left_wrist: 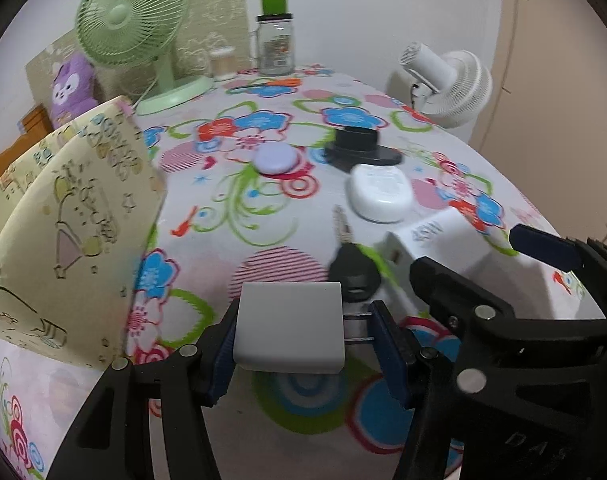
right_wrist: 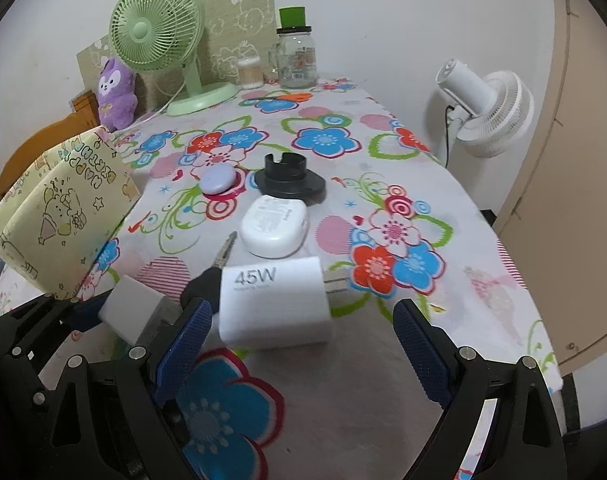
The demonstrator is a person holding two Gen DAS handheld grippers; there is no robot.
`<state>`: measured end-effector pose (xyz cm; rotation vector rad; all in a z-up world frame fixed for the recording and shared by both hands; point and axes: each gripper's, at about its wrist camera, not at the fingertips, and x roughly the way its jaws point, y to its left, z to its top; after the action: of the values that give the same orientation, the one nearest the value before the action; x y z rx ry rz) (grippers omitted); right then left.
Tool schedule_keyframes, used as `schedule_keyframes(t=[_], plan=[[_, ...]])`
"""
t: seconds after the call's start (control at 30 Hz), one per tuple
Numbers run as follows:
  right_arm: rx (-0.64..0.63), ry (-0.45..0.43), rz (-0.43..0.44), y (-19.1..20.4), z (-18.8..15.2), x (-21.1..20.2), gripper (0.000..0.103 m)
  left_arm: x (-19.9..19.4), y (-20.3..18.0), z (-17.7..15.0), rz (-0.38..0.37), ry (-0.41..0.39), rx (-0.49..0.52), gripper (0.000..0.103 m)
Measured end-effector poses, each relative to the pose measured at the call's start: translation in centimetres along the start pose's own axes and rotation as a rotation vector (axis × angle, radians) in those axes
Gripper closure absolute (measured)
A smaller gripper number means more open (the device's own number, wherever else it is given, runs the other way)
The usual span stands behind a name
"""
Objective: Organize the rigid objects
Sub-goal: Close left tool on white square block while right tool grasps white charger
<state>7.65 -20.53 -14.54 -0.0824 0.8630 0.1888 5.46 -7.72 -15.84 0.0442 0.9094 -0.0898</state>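
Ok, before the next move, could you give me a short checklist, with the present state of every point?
1. Left tool grips the small white charger: ok, one pad sits on its body and the other on its prongs.
2. Right tool is wide enough for the 45W charger: ok, the pads stand apart from it.
3. 45W charger is centred between the pads: not ok, it lies nearer the left one.
4. Key is clear of the 45W charger: cannot tell, the charger partly hides the key's black head.
5. Yellow gift bag is open on top: cannot tell.
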Motion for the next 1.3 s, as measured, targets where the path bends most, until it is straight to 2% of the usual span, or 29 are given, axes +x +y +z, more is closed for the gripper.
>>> schedule_keyframes(t=[0.23, 0.3, 0.37, 0.4, 0.6, 0.97, 1.07, 1.3], plan=[[0.051, 0.051, 0.021, 0.3, 0.5, 1.8, 0.01, 0.4, 0.9, 0.4, 0.001, -0.004, -0.01, 0.04], [0.07, 0.068, 0.022, 0.2, 0.6, 2.2, 0.018, 0.5, 1.0, 0.6, -0.003, -0.003, -0.009, 0.04], [0.059, 0.055, -0.008, 0.3, 0.7, 2.2, 0.037, 0.6, 1.1, 0.7, -0.006, 0.0, -0.009, 0.04], [0.056, 0.056, -0.002, 0.5, 0.7, 2.2, 0.041, 0.6, 1.1, 0.8, -0.007, 0.001, -0.01, 0.04], [0.068, 0.07, -0.036, 0.6, 1.0, 2.0, 0.041, 0.4, 1.1, 1.1, -0.017, 0.011, -0.007, 0.04], [0.068, 0.02, -0.054, 1.3, 1.8, -1.2, 0.041, -2.1, 0.8, 1.9, -0.017, -0.023, 0.016, 0.04], [0.06, 0.009, -0.06, 1.7, 2.1, -1.8, 0.041, -3.0, 0.7, 2.0, 0.008, -0.039, 0.03, 0.04], [0.055, -0.013, -0.06, 2.7, 2.5, -3.6, 0.041, -4.4, 1.3, 2.1, -0.029, -0.055, 0.015, 0.04]])
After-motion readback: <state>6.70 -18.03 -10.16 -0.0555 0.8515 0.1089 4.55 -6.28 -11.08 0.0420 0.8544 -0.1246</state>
